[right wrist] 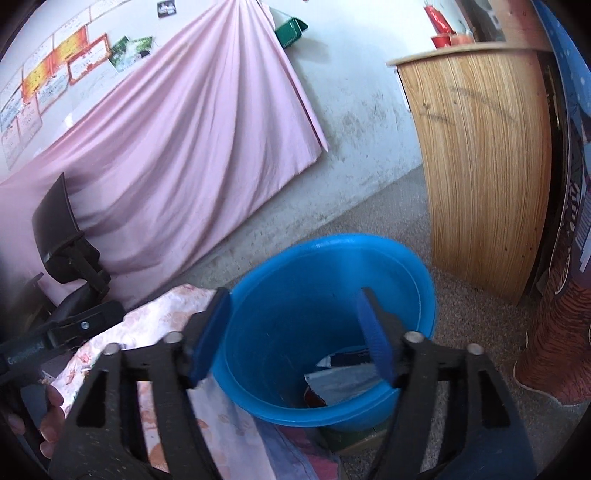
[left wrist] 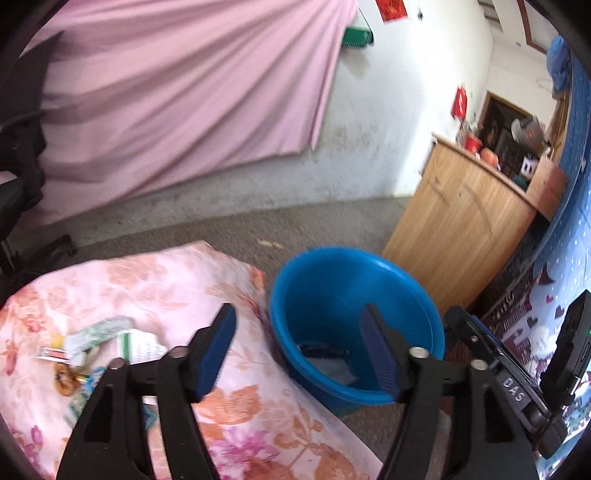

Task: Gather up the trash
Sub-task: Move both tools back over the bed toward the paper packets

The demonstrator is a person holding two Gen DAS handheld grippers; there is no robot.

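Now both claws gape empty, my right claw [right wrist: 295,332] over the blue bin [right wrist: 421,291] holding scraps, my left claw [left wrist: 299,347] nearer the wrappers [left wrist: 99,343] on the floral cloth [left wrist: 177,273]; next, probably swing left and pinch one.

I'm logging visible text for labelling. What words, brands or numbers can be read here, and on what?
"DAS": white letters on the right gripper body, seen from the left wrist view.
Lettering on the left gripper body in the right wrist view: partly hidden, unreadable.
Wrappers on the floral cloth: print too blurred.
Wall certificates and red signs: too small.
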